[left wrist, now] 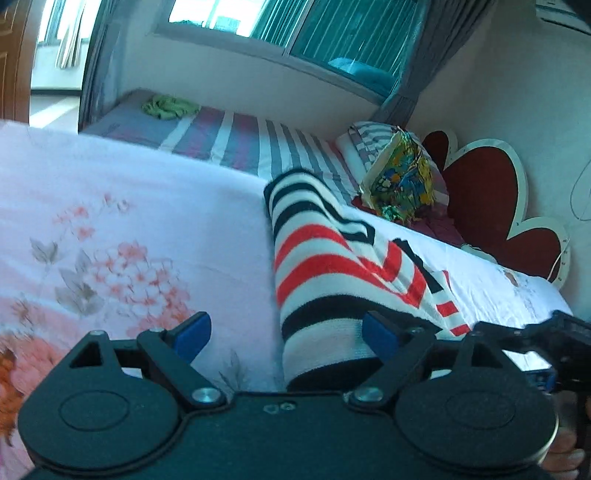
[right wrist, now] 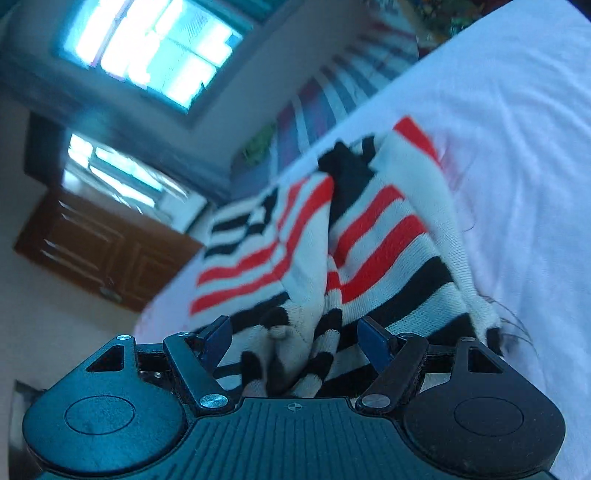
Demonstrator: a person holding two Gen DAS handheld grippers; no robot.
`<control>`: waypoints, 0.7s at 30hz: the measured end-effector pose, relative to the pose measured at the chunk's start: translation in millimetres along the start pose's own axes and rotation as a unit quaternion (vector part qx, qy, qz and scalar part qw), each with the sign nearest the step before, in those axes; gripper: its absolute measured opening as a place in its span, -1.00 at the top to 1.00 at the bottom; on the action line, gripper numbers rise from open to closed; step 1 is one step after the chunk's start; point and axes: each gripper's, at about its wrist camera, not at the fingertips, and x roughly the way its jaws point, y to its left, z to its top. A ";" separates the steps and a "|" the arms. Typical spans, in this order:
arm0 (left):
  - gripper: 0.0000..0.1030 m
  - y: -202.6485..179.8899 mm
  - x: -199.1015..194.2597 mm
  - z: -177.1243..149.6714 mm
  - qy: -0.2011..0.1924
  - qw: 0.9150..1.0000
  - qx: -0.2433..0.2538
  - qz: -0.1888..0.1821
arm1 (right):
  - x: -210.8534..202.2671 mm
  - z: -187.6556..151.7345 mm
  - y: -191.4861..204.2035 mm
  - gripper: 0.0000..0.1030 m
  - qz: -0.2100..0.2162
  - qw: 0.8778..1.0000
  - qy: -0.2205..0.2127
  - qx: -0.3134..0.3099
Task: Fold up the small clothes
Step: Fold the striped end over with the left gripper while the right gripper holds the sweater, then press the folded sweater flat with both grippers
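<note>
Left wrist: looks low along the bed, close over the striped garment (left wrist: 332,258).
Right wrist: tilted, close behind it.
Shared: garment, floral sheet (left wrist: 110,221), window (left wrist: 295,26).

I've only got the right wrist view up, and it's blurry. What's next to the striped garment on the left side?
Observer: In the left wrist view the striped garment lies on a pink floral sheet, which spreads bare to its left.
Operator: Is the left gripper on it?
Observer: The left gripper is open; the garment's near end lies between its fingers, nearer the right one.
Operator: Anything further back?
Observer: A green cloth sits on the striped bed near the window.
</note>
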 end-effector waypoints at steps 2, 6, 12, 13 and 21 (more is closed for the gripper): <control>-0.70 5.2 -0.8 -4.1 0.005 1.000 -0.006 -0.002 | 9.6 0.9 1.4 -0.45 -0.012 1.000 0.012 -0.012; -0.72 0.4 2.1 -0.7 0.005 1.000 -0.004 -0.003 | 18.2 -3.0 15.1 0.06 -0.026 0.997 0.015 -0.065; -0.71 14.8 13.0 6.0 -0.002 0.999 -0.042 -0.014 | 16.0 -22.4 46.2 0.49 -0.072 0.972 -0.013 -0.225; -0.71 13.0 16.6 6.3 0.003 0.999 -0.040 -0.013 | 13.7 -26.6 53.6 0.51 -0.081 0.963 -0.024 -0.257; -0.71 -33.1 29.5 7.4 0.008 0.999 0.018 -0.046 | -28.1 -32.2 51.5 0.53 -0.130 0.928 -0.115 -0.331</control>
